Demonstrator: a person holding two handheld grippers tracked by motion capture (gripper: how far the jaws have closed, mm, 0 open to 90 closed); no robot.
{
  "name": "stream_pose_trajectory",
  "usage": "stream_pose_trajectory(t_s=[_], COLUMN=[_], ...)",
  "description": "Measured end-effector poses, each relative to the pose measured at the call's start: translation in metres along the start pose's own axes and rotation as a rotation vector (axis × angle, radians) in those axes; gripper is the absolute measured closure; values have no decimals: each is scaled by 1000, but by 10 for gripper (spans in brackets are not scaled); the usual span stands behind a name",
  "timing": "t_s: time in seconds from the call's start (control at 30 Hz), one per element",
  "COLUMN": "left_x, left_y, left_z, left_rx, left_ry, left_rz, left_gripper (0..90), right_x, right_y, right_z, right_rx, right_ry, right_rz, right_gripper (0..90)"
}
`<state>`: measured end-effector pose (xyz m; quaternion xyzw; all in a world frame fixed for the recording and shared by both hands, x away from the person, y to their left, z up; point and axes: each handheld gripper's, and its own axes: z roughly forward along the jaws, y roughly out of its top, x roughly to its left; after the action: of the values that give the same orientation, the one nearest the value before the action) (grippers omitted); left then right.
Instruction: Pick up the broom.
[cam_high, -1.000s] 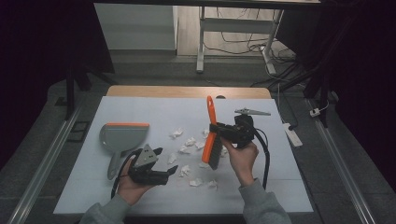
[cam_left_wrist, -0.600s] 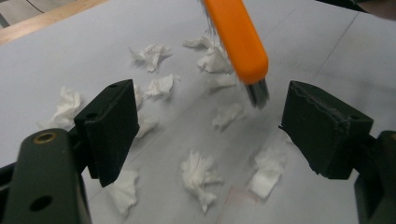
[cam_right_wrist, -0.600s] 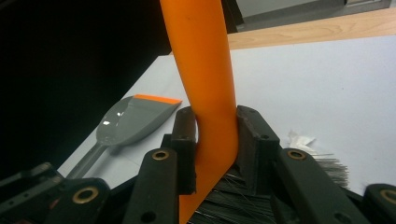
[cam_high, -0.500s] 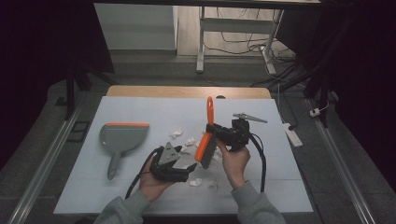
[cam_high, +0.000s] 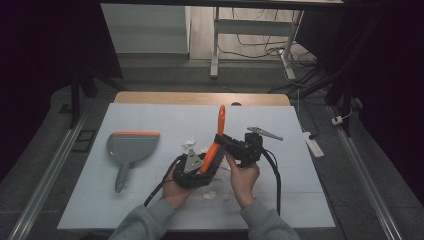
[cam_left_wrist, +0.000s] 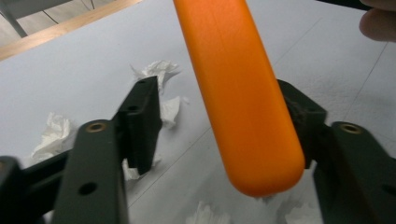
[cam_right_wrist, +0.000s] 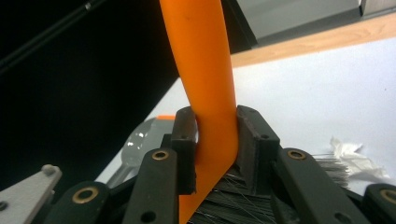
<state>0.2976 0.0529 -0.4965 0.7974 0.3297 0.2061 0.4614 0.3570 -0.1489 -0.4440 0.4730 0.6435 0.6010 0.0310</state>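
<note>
At the far left of the white tabletop lies a grey dustpan with an orange front edge, well apart from the hands. Scraps of crumpled white paper are scattered in the middle of the tabletop, some just beside the hands. The left tool sits low near the middle; its jaws have just been closing, and in the left gripper view the orange brush handle stands between them. The handle lies against the jaw on the right of that view, with a clear gap to the other (so it is not yet pinched, as far as that close view lets me judge). Just to its right, the right tool is clamped on the brush low on its handle, just above the dark bristles. The brush is held above the tabletop, its handle slanting up and away from the person.
</note>
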Motion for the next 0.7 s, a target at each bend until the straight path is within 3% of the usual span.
stream_pose_trajectory(t_s=[0.13, 0.27, 0.37, 0.7], left_x=[3, 9, 15, 30], left_y=[0, 0, 0, 7], left_z=[0, -3, -5, -16], left_rx=[-1, -13, -1, 52], left_ry=[-19, -59, -74, -100], left_rz=[-16, -42, -68, -58], left_gripper=[534, 727, 761, 785], right_x=[-1, -2, -2, -5], right_y=[-3, -5, -5, -6], right_z=[-1, -1, -1, 3], right_rx=[-24, -32, -33, -23], right_ry=[12, 36, 47, 92], right_rz=[26, 56, 61, 78], right_gripper=[695, 695, 695, 657])
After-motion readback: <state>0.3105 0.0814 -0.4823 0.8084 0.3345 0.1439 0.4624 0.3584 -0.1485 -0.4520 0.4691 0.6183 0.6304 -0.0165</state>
